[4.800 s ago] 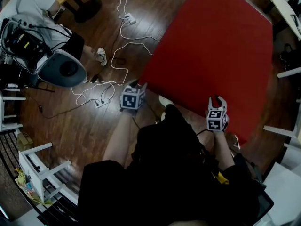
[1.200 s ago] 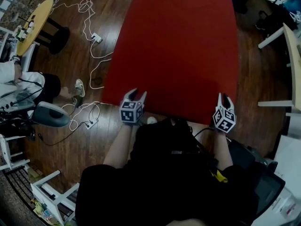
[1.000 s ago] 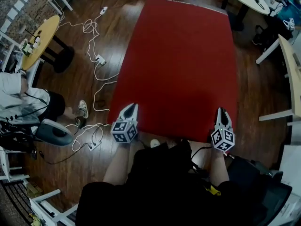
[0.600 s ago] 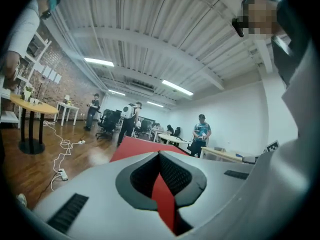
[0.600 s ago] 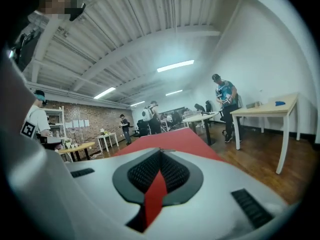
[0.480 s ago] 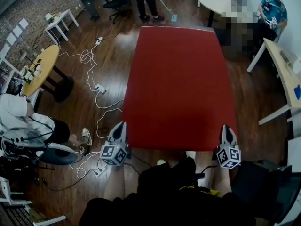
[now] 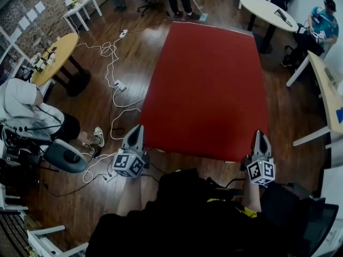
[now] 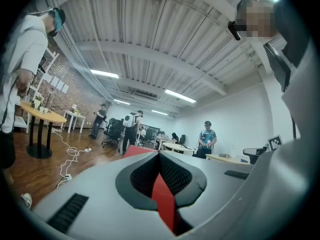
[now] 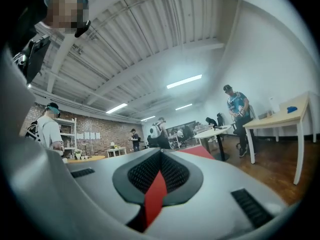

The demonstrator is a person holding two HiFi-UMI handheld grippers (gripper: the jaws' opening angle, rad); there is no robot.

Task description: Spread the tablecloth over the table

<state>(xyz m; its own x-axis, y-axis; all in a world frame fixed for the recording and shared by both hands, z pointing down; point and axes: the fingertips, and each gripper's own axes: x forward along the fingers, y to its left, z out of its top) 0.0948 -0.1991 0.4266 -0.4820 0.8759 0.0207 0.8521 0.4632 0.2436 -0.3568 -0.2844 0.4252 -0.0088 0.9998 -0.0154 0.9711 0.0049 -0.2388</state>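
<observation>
Matt red cloth over glossy dark wood.
Tablecloth [image 7: 209, 84] in plain red fabric, matt and smooth; floor [image 7: 147, 52] of dark varnished wood planks, glossy under the lights. Left gripper [image 7: 138, 128] and right gripper [image 7: 260, 134] in pale grey matt plastic, with black rubbery pads [image 8: 141, 176] of fine gridded texture; marker cubes [image 7: 128, 165] faced in matt black-and-white print. Round table [image 7: 56, 58] topped in yellowish wood, satin-smooth; cables [image 7: 110, 52] in white plastic.
</observation>
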